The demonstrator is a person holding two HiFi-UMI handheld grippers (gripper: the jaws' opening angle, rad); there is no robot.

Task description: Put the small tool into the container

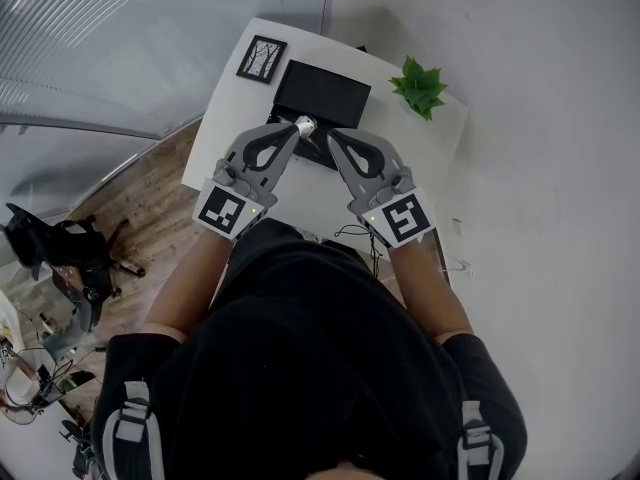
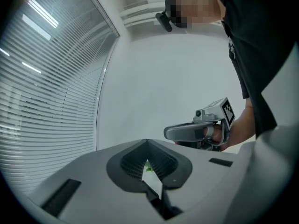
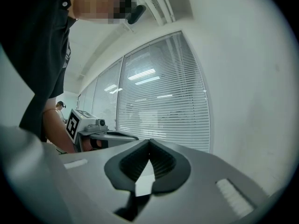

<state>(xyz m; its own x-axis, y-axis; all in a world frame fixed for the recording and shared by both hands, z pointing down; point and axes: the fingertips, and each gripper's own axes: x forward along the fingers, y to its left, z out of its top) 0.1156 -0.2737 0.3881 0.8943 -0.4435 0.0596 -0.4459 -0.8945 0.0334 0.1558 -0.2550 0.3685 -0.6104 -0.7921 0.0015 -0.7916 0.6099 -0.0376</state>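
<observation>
White table [image 1: 228,113] bears small tool [image 1: 303,125] beside container [image 1: 322,93]; judged light, rigid, slippery: grasp mid-body. Left gripper [image 2: 147,142], right gripper [image 3: 149,141]: jaws pressed together, empty

I saw soft, even indoor light in all three views, with no hard shadows on the white table [image 1: 225,118]. Strip lights [image 3: 140,74] showed as bright bars across the blinds [image 3: 163,101]. Every picture bowed strongly at its edges and went black in the corners. Up close, the left gripper [image 2: 147,143] and right gripper [image 3: 149,143] looked soft and out of focus.
</observation>
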